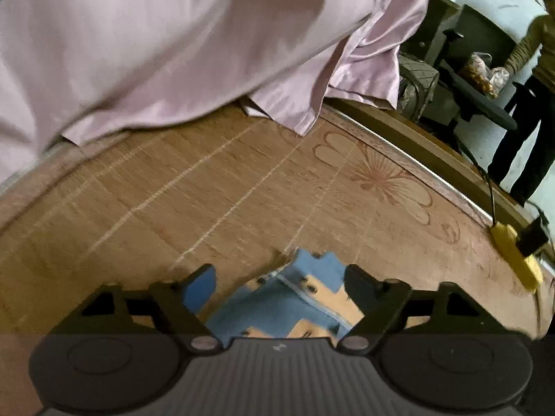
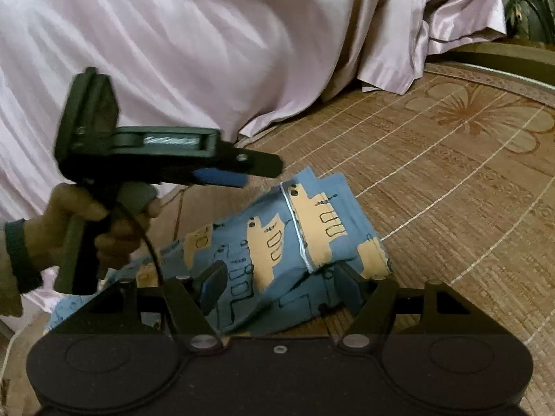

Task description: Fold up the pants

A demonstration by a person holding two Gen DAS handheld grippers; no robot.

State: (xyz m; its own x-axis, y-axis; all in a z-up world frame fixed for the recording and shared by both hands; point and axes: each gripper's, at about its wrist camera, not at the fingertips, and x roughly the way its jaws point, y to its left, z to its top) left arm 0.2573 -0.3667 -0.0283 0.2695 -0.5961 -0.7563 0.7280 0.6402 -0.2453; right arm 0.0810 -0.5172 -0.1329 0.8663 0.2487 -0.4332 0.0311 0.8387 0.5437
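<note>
pants (image 2: pixel 277 242): soft matt cotton-like cloth, blue with tan print, white stitched seam. bedding (image 2: pixel 190 34): glossy lilac satin, smooth, rippled. mat (image 2: pixel 451 173): woven bamboo-like slats, slightly rough, stitched in pale thread. left gripper (image 2: pixel 242 170) and right gripper (image 2: pixel 281 284): matt black plastic.

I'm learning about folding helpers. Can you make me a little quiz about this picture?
1. True or false: the pants lie on a woven mat.
2. What colour is the big shiny cloth behind the pants: A pink, B green, C black?
3. Fill in: the left gripper is held in a person's ____.

Key:
1. True; blue pants with tan shapes on the mat.
2. A.
3. Hand. The right gripper stands open over the pants.
</note>
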